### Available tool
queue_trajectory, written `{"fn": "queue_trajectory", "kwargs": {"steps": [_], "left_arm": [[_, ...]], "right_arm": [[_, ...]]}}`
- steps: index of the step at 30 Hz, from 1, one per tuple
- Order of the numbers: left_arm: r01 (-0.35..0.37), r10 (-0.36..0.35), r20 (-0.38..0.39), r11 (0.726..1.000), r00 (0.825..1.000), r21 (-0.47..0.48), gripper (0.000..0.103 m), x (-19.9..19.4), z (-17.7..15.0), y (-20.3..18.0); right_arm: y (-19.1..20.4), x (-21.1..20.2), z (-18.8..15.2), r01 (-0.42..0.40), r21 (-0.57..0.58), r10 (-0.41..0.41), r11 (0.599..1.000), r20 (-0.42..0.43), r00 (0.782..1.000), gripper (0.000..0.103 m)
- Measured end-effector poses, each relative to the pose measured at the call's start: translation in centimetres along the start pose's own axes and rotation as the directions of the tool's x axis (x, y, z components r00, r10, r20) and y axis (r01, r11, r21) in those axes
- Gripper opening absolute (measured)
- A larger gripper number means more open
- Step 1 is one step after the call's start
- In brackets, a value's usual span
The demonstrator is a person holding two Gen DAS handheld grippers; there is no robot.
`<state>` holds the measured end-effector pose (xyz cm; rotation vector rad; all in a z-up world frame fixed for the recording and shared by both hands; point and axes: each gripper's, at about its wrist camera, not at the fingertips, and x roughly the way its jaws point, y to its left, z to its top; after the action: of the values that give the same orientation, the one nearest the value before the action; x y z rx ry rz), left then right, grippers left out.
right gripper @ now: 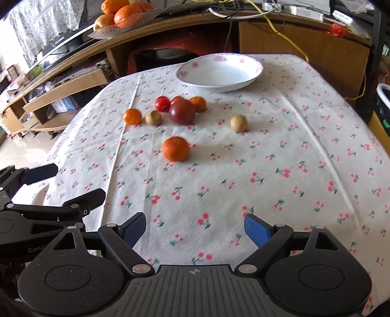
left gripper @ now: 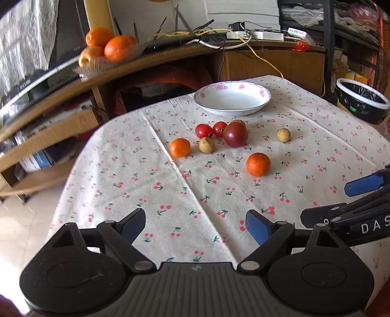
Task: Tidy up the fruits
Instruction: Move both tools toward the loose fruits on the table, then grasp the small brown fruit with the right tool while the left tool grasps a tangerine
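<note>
From my left wrist camera, my left gripper (left gripper: 195, 225) sits at six o'clock, its two blue-padded fingers spread wide with nothing between them. It hangs back over the near part of the cherry-print white tablecloth (left gripper: 121, 175), which I judge leaves room to choose a fruit. Near the middle of the cloth lies a loose cluster: a dark red round tomato (left gripper: 235, 134), two small bright red tomatoes (left gripper: 203, 130) touching or nearly so, a tan round longan-like fruit (left gripper: 206, 144) and a small orange mandarin (left gripper: 180, 147) at nine o'clock of the group. A larger orange mandarin (left gripper: 258, 164) lies apart, nearer to me. A second tan fruit (left gripper: 284, 134) sits alone at three o'clock. At twelve o'clock waits an empty white shallow bowl with a pink flowered rim (left gripper: 232, 101), probably the place for the fruit. My right gripper (left gripper: 341, 198) enters at four o'clock.

From my right wrist camera, that gripper (right gripper: 195, 225) is also spread wide and holds nothing. The nearer mandarin (right gripper: 175, 148) lies toward twelve o'clock, the closest fruit, so I judge it the natural first pick. The bowl (right gripper: 219, 70) stands behind the cluster. My left gripper (right gripper: 80, 183) shows at nine o'clock. A glass dish of oranges (right gripper: 121, 17) rests on a wooden shelf at eleven o'clock.
</note>
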<state>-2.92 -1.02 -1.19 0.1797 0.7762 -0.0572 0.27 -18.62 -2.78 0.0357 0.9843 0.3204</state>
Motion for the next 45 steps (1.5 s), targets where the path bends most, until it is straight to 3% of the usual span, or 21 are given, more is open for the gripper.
{"fn": "queue_trajectory", "kwargs": {"steps": [6,13,20,26,30,35,39,45], "left_arm": [[0.001,-0.001,-0.019,1.000,1.000,0.031,0.092,-0.4,-0.5,-0.4],[0.002,0.000,-0.029,0.998,1.000,0.057,0.091,-0.2,-0.4,-0.8],[0.097,-0.094,-0.060,0.994,0.994,0.050,0.087,3.0,2.9,-1.4],[0.150,-0.148,-0.026,0.983,0.989,0.106,0.088,4.7,5.8,-3.0],[0.131,-0.130,-0.016,0.975,0.991,0.180,0.088,6.1,6.9,-4.7],[0.137,-0.130,-0.051,0.977,0.990,0.161,0.088,8.4,7.7,-4.6],[0.186,-0.179,-0.065,0.974,0.982,0.132,0.088,9.2,7.9,-4.5],[0.234,-0.224,-0.077,0.959,0.972,0.160,0.083,9.4,7.2,-5.2]], "right_arm": [[0.3,-0.2,-0.6,-0.033,-0.002,0.033,0.999,-0.046,0.998,0.082],[0.5,-0.4,-0.4,-0.019,-0.048,0.017,0.999,-0.035,0.999,0.081],[-1.6,0.4,2.7,0.035,-0.034,-0.035,0.999,0.005,0.999,0.081],[-3.9,1.1,5.7,0.063,-0.022,-0.062,0.998,0.053,0.997,0.080],[-4.4,2.6,7.2,0.068,-0.071,-0.064,0.995,0.052,0.997,0.074],[-5.5,4.1,9.0,0.079,-0.088,-0.074,0.993,0.061,0.995,0.074],[-6.1,5.5,10.3,0.079,-0.104,-0.074,0.991,0.052,0.996,0.067],[-5.7,6.9,10.6,0.039,-0.135,-0.037,0.990,0.019,0.999,0.054]]}}
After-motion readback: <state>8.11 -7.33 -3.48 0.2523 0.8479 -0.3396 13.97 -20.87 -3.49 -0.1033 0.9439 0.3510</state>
